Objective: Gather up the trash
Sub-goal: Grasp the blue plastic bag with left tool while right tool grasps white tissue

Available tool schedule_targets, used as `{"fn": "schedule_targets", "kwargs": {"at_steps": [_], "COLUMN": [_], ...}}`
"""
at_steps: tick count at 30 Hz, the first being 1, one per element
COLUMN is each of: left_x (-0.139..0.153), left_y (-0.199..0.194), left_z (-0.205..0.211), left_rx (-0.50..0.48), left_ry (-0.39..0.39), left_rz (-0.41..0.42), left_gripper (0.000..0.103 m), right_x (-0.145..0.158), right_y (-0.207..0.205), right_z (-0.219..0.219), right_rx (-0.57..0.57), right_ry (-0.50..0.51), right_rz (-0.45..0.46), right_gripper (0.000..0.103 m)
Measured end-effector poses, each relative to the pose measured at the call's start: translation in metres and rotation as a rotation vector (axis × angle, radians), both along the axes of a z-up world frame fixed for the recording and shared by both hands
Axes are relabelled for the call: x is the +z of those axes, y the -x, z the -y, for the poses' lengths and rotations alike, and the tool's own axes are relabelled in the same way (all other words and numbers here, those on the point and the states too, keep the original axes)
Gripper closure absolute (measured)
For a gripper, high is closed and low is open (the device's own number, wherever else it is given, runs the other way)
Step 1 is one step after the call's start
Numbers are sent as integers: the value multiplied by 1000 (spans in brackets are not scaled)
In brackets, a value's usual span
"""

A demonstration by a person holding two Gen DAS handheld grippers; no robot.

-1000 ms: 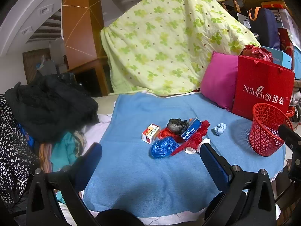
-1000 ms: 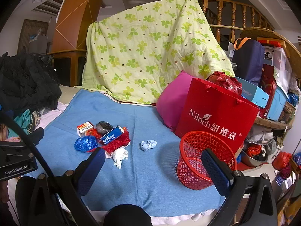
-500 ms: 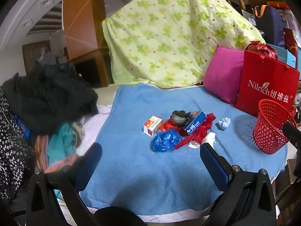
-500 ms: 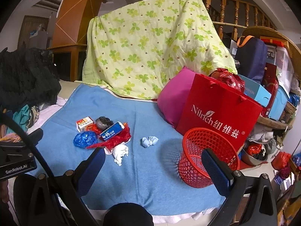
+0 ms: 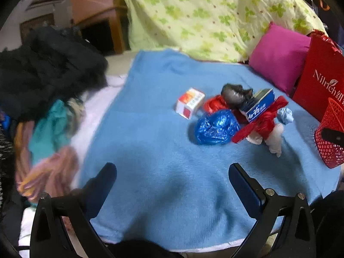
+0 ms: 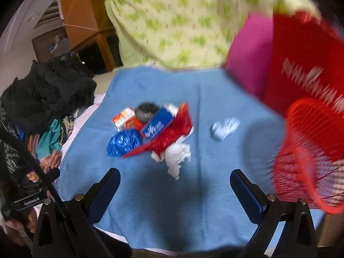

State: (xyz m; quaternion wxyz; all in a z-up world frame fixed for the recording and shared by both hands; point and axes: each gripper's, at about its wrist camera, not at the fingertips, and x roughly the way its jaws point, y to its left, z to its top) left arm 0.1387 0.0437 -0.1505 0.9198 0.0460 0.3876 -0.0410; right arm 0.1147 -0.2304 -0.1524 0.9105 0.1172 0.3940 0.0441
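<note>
both cameras have come closer to the trash pile point(image 6: 150, 133) than they were 1 s ago, and it now fills more of each view; the right view is smeared with motion, while the litter itself lies just as it did. the pile sits mid-blanket: a blue foil bag point(image 5: 216, 128), a small box point(image 5: 190, 103), a dark wad point(image 5: 235, 93), a blue carton point(image 5: 260, 105) on a red bag point(image 5: 261, 124), and a white tissue point(image 6: 177, 158) at the near edge. a pale blue wad point(image 6: 224, 128) lies apart, between the pile and the red basket point(image 6: 309, 157). the basket stands at the blanket's right edge, well apart from the pile, and i cannot tell what is inside it.

judging by this, the step in hand is the approach to a first pick. the left claw point(image 5: 172, 178) hangs over bare blue blanket point(image 5: 150, 86) short of the pile, fingers wide apart and holding nothing. the right claw point(image 6: 175, 182) is likewise spread and unloaded, with the tissue just ahead of its gap. the next move probably calls for one claw to drop over a single piece, the tissue or the foil bag being nearest, close on it without snagging the blanket, then carry it right to the basket.

around this are a pink pillow point(image 5: 279, 56), a red paper bag point(image 5: 320, 81), a green quilt point(image 5: 215, 13) and heaped clothes point(image 5: 47, 73).
</note>
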Motion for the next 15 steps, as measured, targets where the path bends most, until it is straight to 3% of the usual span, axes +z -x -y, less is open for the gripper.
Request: {"fn": "schedule_targets", "kwargs": {"at_steps": [1, 3, 4, 11, 13, 14, 15], "left_x": [-7, -16, -20, -36, -46, -50, -58], "left_y": [-12, -33, -45, -112, -129, -135, -143], "left_z": [0, 2, 4, 34, 47, 51, 56], "left_rx": [-15, -31, -43, -167, -191, -197, -208], "left_ry": [14, 33, 46, 154, 158, 157, 168], "left_rz": [-17, -33, -43, -77, -115, -133, -168], "left_gripper": [0, 0, 0, 0, 0, 1, 11], "right_x": [-12, -34, -43, -83, -90, -95, -99], "right_y": [-12, -34, -44, -98, -110, -115, -119], "right_z": [5, 14, 17, 23, 20, 19, 18], "right_rx": [5, 20, 24, 27, 11, 10, 15], "right_ry": [-26, -79, -101, -242, -221, -209, -215], "right_rz": [-29, -76, -91, -147, -179, -196, -214], "right_gripper": [3, 19, 22, 27, 29, 38, 53]}}
